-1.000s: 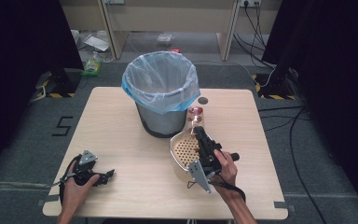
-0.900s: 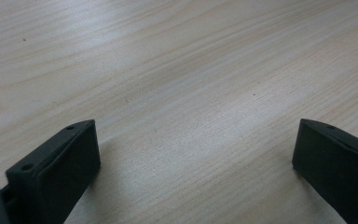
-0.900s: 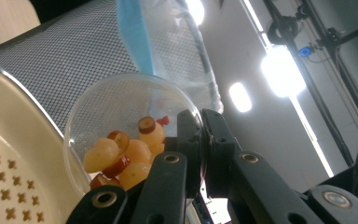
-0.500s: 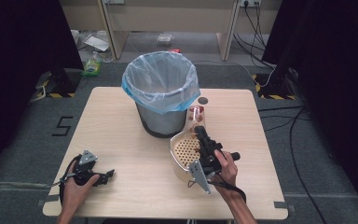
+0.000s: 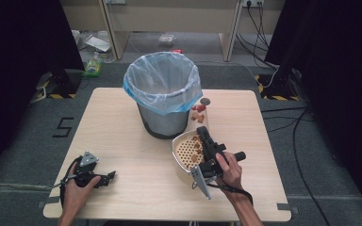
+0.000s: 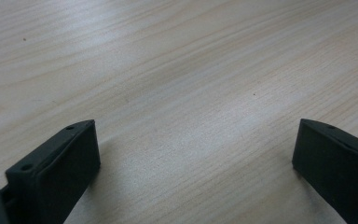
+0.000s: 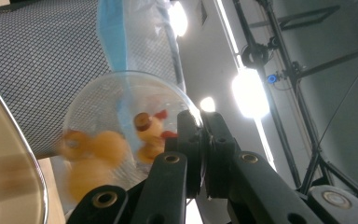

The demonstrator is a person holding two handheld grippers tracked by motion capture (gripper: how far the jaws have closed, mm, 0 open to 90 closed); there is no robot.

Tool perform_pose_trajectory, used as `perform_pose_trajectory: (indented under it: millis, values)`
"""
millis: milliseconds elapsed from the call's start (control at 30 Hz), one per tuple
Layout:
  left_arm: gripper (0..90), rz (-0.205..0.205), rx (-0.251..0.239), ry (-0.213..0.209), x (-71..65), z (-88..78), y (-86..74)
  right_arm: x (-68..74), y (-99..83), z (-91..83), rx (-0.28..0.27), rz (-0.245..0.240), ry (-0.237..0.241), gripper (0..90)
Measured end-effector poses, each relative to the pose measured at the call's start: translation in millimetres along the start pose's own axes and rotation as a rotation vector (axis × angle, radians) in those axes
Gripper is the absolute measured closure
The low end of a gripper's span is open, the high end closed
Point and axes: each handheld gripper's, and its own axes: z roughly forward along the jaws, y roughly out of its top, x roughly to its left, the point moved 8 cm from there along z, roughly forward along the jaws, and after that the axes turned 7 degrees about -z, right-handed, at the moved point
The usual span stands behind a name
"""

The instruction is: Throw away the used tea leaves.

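My right gripper is shut on the rim of a clear plastic cup. The cup is tipped over, with orange and red pieces inside it. It hangs over the far edge of a cream perforated strainer dish that holds a few orange bits. Just behind stands a grey mesh bin lined with a blue bag. At the table's front left my left gripper lies low over the wood, open, nothing between its jaws.
The light wooden table carries only the bin, the dish and the cup. Beyond its far edge are a grey floor, cables and a wooden shelf unit. Bright lamps glare in the right gripper view.
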Motion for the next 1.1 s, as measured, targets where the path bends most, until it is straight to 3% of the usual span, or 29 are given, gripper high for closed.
perform_pose_trajectory:
  millis: [167, 267, 300, 367, 400, 467, 500, 533, 567, 600, 633, 700, 733, 767, 800, 833, 933, 1000, 1100]
  values:
    - [0.0, -0.001, 0.0, 0.0, 0.0, 0.0, 0.0, 5.4, -2.0, 3.7, -0.003, -0.031, 0.018, 87.4]
    - [0.0, -0.002, -0.001, 0.0, -0.1, 0.1, 0.0, -1.8, -0.6, 1.5, -0.009, -0.007, -0.004, 87.5]
    - [0.0, -0.003, -0.001, 0.0, -0.1, 0.1, 0.1, -2.3, 0.4, 2.9, -0.015, -0.057, 0.003, 87.5]
    - [0.0, -0.001, 0.0, 0.0, 0.0, 0.0, -0.1, 2.0, -5.7, 4.8, 0.006, -0.037, 0.016, 87.4]
    - [0.0, -0.001, 0.0, -0.001, 0.0, 0.1, 0.0, 1.0, -7.1, 4.1, 0.011, -0.003, 0.005, 87.4]
    - [0.0, -0.001, 0.0, 0.0, 0.0, 0.0, 0.0, 0.7, -5.4, 4.5, 0.004, -0.022, 0.017, 87.4]
    - [0.0, -0.001, 0.0, 0.0, 0.0, 0.0, 0.0, -0.5, -7.6, 5.2, 0.016, 0.005, 0.028, 87.4]
    - [0.0, -0.002, 0.0, 0.0, 0.0, 0.0, 0.0, 0.8, -11.2, 6.4, 0.036, 0.064, 0.043, 87.4]
    - [0.0, -0.002, 0.0, 0.0, 0.0, 0.0, 0.0, 0.8, -11.2, 6.4, 0.036, 0.064, 0.043, 87.4]
    - [0.0, -0.002, -0.001, 0.0, -0.1, 0.1, 0.0, 0.0, -16.6, 9.7, 0.053, 0.119, 0.06, 87.4]
    - [0.0, -0.002, -0.001, -0.001, -0.1, 0.1, 0.0, -3.0, -28.4, 12.5, 0.095, 0.258, 0.091, 87.3]
    - [0.0, 0.0, 0.001, 0.0, 0.1, -0.1, -0.1, -5.6, -38.8, 15.5, 0.131, 0.362, 0.136, 87.3]
    - [0.0, 0.0, 0.001, 0.0, 0.1, -0.1, -0.1, -5.6, -38.8, 15.5, 0.131, 0.362, 0.136, 87.3]
    - [0.0, 0.0, 0.001, 0.0, 0.1, -0.1, -0.1, -5.4, -42.7, 16.4, 0.141, 0.413, 0.152, 87.3]
    - [0.0, 0.0, 0.001, 0.0, 0.1, -0.1, -0.1, -4.8, -48.4, 18.3, 0.154, 0.482, 0.17, 87.3]
    - [0.0, 0.0, 0.001, 0.0, 0.1, -0.1, -0.1, -2.5, -58.1, 21.1, 0.178, 0.602, 0.2, 87.3]
    - [0.0, 0.0, 0.001, 0.0, 0.1, -0.1, -0.1, -0.4, -67.2, 25.1, 0.202, 0.708, 0.239, 87.2]
    - [0.0, 0.0, 0.001, 0.0, 0.1, -0.1, -0.1, 0.4, -73.4, 28.9, 0.223, 0.804, 0.266, 87.2]
    - [0.0, 0.0, 0.001, 0.0, 0.1, -0.1, -0.1, -2.1, -79.7, 34.0, 0.238, 0.872, 0.287, 87.2]
